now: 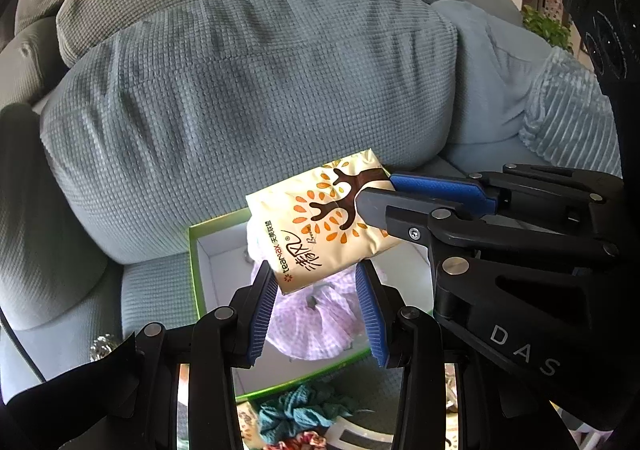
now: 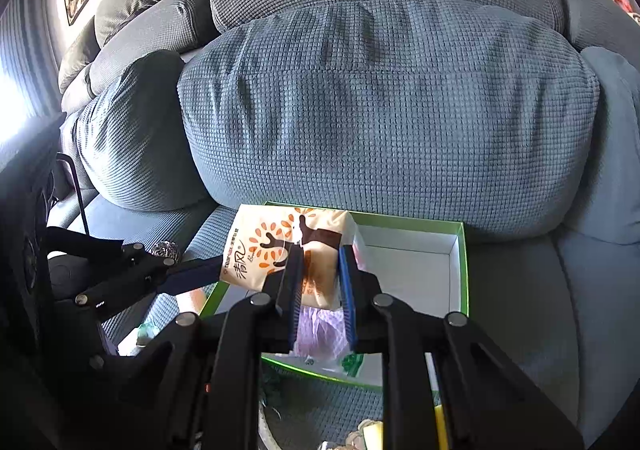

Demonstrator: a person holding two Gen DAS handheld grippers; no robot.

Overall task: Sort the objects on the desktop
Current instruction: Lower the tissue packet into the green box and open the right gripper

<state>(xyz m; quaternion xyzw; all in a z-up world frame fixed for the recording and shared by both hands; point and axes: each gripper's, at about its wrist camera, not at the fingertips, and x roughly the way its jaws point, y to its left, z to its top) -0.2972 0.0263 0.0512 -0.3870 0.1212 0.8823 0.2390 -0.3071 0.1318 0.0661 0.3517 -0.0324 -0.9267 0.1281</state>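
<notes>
Tissue pack (image 2: 276, 250), glossy cream plastic, pinched by right fingers (image 2: 347, 270), left fingers (image 1: 370, 310) seemingly spread beneath.

Right gripper (image 2: 320, 286) jaws clamped; left gripper (image 1: 316, 314) jaws parted.

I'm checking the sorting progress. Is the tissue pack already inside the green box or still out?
Out. The tissue pack hangs above the green box, pinched by the right gripper.
</notes>
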